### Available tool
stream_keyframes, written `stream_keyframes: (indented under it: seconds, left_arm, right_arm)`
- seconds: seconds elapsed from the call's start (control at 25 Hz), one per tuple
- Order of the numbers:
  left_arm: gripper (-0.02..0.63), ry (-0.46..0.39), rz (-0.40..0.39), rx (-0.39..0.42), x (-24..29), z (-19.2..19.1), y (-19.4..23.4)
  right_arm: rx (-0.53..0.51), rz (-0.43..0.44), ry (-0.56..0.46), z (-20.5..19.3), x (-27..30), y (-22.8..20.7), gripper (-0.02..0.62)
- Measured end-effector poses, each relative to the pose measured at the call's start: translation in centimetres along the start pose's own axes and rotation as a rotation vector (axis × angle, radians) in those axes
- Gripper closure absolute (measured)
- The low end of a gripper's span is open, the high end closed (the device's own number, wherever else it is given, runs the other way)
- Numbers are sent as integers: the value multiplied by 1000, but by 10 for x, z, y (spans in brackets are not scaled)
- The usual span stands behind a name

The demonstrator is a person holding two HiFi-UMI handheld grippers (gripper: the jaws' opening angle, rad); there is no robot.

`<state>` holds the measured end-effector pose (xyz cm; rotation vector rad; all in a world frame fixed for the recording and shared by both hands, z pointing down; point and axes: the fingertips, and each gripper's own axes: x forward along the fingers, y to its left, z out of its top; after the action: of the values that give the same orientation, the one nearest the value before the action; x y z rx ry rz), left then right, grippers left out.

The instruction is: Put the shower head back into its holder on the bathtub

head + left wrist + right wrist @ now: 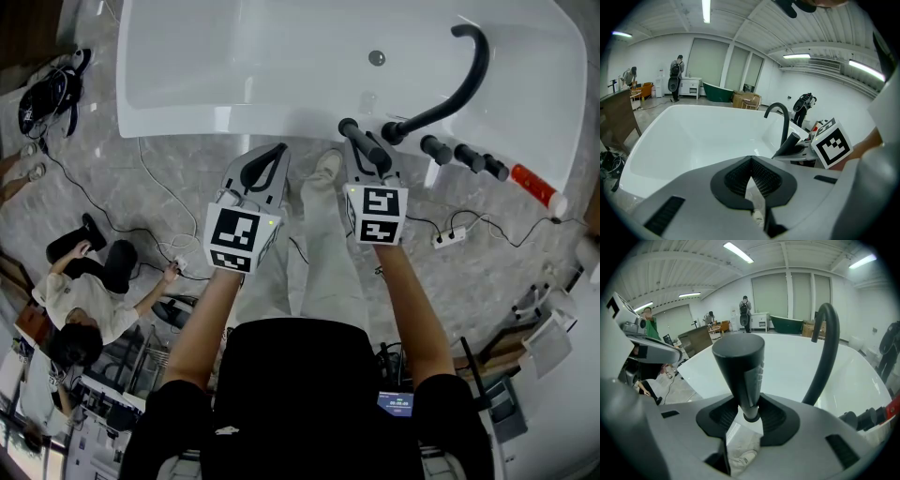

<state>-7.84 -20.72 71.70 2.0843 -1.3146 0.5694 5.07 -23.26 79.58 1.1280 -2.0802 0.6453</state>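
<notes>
The black shower head [364, 145] is a tapered stick, and my right gripper [371, 161] is shut on its narrow end. In the right gripper view the shower head [740, 371] stands up between the pads, wide end uppermost, over the tub's near rim. The white bathtub [281, 84] lies ahead, with a curved black faucet [459, 89] and a row of black fittings [467, 157] on its right rim. I cannot tell which fitting is the holder. My left gripper [272, 159] hangs beside the right one, shut and empty, tips touching [751, 161].
A red bottle [534, 185] lies at the rim's right end. A white power strip [450, 237] and cables run over the marble floor. A person [84, 300] sits on the floor at the left, near a dark bag [47, 94]. My legs stand between the grippers.
</notes>
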Motion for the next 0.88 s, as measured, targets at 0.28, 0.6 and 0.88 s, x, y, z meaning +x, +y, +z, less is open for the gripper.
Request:
stream_keyframes:
  seconds: [0.28,0.6,0.88]
  left_arm:
    - [592,-12,-2,-3,0,5,-1]
    - [592,-27,-4,7,-10,20,-2]
    - [592,-52,-17,29,-26,40,-7]
  right_arm:
    - [9,10,11,2,0,2,453]
    - [25,19,-8,17,-11,7,426]
    - [33,8,-30,34,-35,12,426]
